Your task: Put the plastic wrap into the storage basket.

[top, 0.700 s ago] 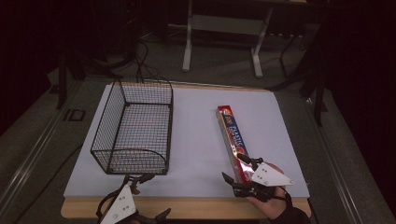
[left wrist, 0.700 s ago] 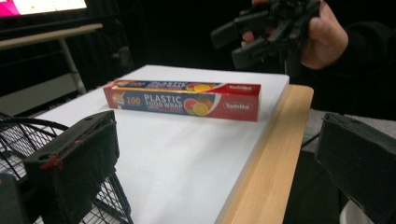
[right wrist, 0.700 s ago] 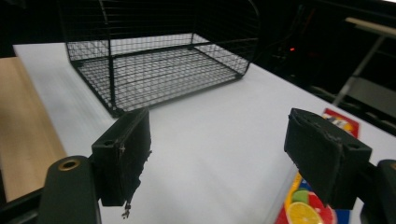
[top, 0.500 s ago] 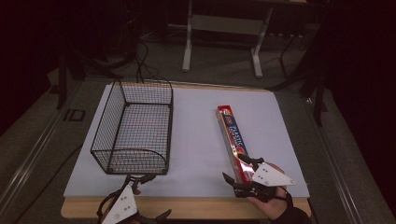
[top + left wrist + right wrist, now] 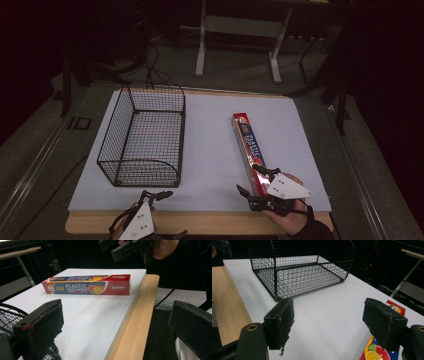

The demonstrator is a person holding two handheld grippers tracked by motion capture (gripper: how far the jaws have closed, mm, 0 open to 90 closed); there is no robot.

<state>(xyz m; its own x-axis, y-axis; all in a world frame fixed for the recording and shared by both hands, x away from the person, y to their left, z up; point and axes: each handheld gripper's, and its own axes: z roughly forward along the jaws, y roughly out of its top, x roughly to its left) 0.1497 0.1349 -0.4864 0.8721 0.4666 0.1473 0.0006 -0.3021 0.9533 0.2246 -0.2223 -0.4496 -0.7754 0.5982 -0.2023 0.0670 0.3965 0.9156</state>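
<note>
A long red and blue plastic food wrap box (image 5: 249,148) lies on the white mat, right of centre, and shows side-on as the box (image 5: 87,286) in the left gripper view. My right gripper (image 5: 249,178) is open at the box's near end, one jaw over the box end and the other to its left; the box's corner (image 5: 384,353) sits under the right jaw of that gripper (image 5: 332,323). My left gripper (image 5: 174,213) is open at the table's front edge, just in front of the wire basket (image 5: 142,135), pointing right toward the box. Nothing lies between the jaws of that gripper (image 5: 117,327).
The black wire basket (image 5: 304,272) stands empty on the left half of the mat. A wooden strip (image 5: 210,221) runs along the table's front edge. Behind the table are a metal frame (image 5: 240,30) and cables on the floor. The right hand's gripper (image 5: 130,248) shows beyond the box.
</note>
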